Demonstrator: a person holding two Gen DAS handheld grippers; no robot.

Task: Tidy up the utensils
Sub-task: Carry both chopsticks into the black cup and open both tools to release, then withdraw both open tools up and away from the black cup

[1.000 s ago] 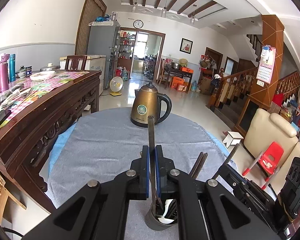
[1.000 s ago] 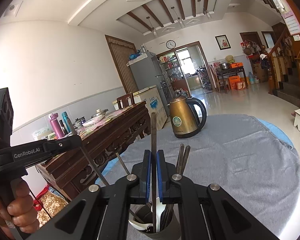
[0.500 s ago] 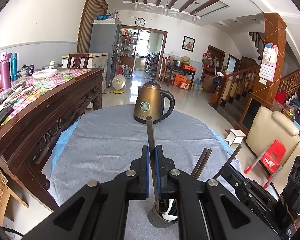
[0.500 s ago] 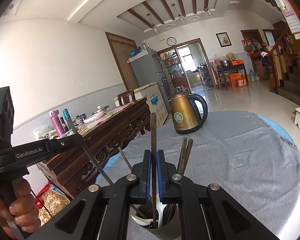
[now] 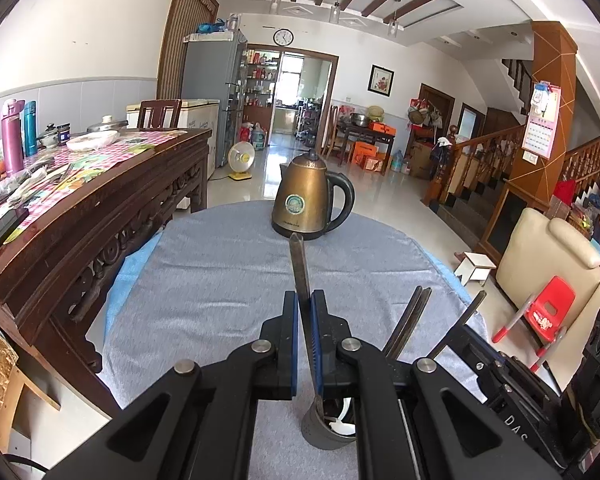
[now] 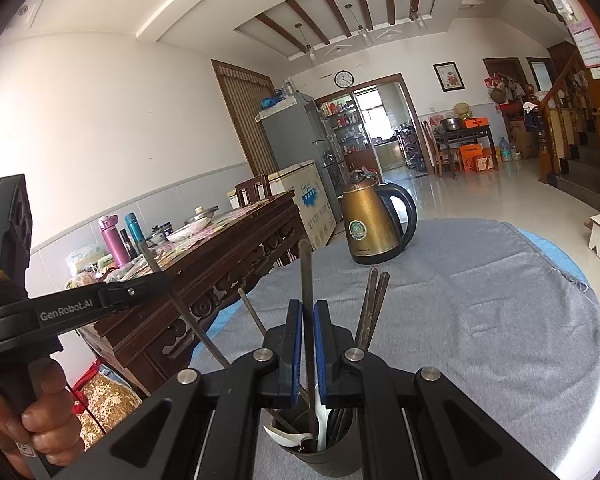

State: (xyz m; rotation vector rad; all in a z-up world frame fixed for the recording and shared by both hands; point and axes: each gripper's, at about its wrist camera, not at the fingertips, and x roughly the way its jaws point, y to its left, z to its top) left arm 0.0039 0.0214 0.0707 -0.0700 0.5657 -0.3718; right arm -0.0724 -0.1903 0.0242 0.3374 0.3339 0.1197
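A dark grey utensil cup stands on the grey-clothed table near its front edge. My left gripper is shut on the flat handle of a metal utensil whose lower end sits in the cup. My right gripper is shut on a second metal utensil, which also stands in the cup. A pair of dark chopsticks and a white spoon rest in the cup. The utensils' lower ends are hidden.
A bronze electric kettle stands at the far side of the grey cloth. A carved wooden sideboard with bottles and dishes runs along the left. A cream sofa and red child's chair are at the right.
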